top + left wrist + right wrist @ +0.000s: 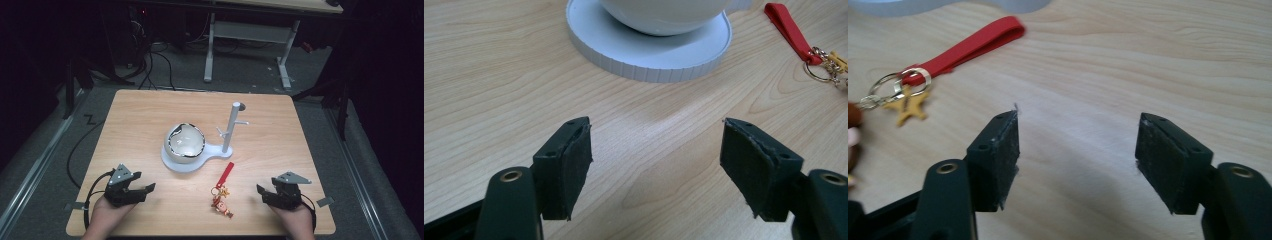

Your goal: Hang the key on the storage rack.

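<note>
Fingers [574,165] of left gripper [656,170] spread over bare tabletop [150,115]; fingers [1000,155] of right gripper [1078,165] spread too, near keychain [222,192], pinching nothing.

This looks like a lab or test room set up for recording. A small wooden surface [150,107] stands alone on grey carpet floor [250,70], with dark surroundings all round it. Black cables [160,65] trail across the floor behind it. Farther back stands a desk with a white metal frame [247,32]. Metal rails [35,160] run along the floor at both sides.
</note>
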Tool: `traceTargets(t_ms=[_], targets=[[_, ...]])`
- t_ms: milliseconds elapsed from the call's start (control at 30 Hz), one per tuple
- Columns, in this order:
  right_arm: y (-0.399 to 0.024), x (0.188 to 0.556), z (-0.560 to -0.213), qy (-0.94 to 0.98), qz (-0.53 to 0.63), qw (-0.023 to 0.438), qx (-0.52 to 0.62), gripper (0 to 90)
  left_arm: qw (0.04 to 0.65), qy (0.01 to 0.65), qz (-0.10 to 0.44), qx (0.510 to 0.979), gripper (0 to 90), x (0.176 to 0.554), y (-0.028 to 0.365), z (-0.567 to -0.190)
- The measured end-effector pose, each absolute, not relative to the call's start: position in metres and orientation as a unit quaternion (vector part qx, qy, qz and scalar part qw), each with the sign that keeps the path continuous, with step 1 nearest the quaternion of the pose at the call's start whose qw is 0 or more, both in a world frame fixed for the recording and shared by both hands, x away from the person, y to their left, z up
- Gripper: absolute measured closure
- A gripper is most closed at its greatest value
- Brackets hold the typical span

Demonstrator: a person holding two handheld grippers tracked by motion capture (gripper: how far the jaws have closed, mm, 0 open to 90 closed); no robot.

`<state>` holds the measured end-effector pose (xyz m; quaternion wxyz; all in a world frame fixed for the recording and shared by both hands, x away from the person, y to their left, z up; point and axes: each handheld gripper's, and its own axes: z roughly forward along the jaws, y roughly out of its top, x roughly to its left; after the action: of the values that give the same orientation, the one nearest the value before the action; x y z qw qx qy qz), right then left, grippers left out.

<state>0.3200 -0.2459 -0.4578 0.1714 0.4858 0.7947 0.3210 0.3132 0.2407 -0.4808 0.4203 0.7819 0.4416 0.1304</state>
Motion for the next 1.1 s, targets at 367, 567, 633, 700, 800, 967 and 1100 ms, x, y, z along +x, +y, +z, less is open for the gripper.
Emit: traceTargets(t_ms=[367, 567, 633, 700, 800, 967, 1100], targets=[[-0.207, 0.292, -0.462, 0.841, 0.303, 0.137, 0.427, 46.1, 0.423, 0.437, 0.131, 0.783, 29.1, 0.316, 0.238, -0.479], [-0.184, 0.288, -0.469, 0.866, 0.291, 0.123, 0.388, 60.0, 0.424, 0.436, 0.134, 0.783, 29.1, 0.312, 0.242, -0.477], [-0.177, 0.288, -0.470, 0.870, 0.292, 0.132, 0.375, 66.1, 0.424, 0.438, 0.134, 0.781, 29.0, 0.311, 0.245, -0.478], [-0.172, 0.290, -0.471, 0.873, 0.295, 0.125, 0.368, 70.3, 0.423, 0.441, 0.135, 0.780, 29.1, 0.310, 0.247, -0.478], [-0.163, 0.291, -0.474, 0.883, 0.291, 0.110, 0.352, 72.6, 0.423, 0.444, 0.137, 0.778, 29.1, 0.307, 0.252, -0.477], [-0.148, 0.290, -0.476, 0.892, 0.295, 0.102, 0.328, 73.2, 0.423, 0.455, 0.139, 0.772, 29.1, 0.301, 0.259, -0.478], [-0.139, 0.293, -0.477, 0.894, 0.300, 0.095, 0.320, 73.2, 0.422, 0.458, 0.143, 0.769, 29.1, 0.296, 0.263, -0.477]])
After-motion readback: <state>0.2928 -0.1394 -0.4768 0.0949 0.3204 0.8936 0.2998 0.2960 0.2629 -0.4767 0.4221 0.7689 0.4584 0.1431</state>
